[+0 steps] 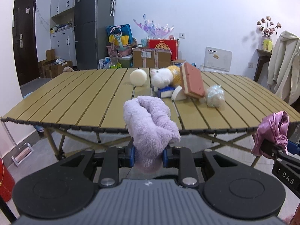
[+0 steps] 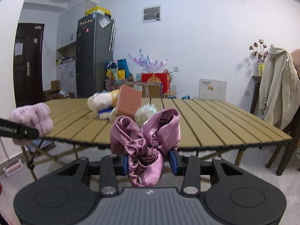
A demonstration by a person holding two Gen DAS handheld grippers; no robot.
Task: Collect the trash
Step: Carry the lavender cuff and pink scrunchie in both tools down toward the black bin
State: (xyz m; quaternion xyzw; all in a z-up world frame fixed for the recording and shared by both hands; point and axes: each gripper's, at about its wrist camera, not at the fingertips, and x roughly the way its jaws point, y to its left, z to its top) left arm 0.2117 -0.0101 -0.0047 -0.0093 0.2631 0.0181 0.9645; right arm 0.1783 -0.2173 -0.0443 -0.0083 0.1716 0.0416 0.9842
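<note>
My left gripper (image 1: pixel 148 154) is shut on a fluffy lilac cloth (image 1: pixel 150 123), held in the air before the near edge of the slatted table (image 1: pixel 75 97). My right gripper (image 2: pixel 149 162) is shut on a shiny pink satin scrunchie (image 2: pixel 146 140), also short of the table edge (image 2: pixel 225 123). The scrunchie (image 1: pixel 271 131) shows at the right of the left wrist view, the lilac cloth (image 2: pixel 32 120) at the left of the right wrist view. On the table lie a white plush toy (image 1: pixel 163 76), a pink sponge block (image 1: pixel 193 80), a crumpled plastic ball (image 1: pixel 215 95), a cream round lump (image 1: pixel 138 77) and a blue-white packet (image 1: pixel 166 91).
A dark fridge (image 1: pixel 93 26), cardboard boxes (image 1: pixel 151 58) and a red gift box (image 1: pixel 163 46) stand behind the table. A beige coat (image 2: pixel 277 91) hangs on a chair at the right. A red bin edge (image 1: pixel 4 180) is at the lower left floor.
</note>
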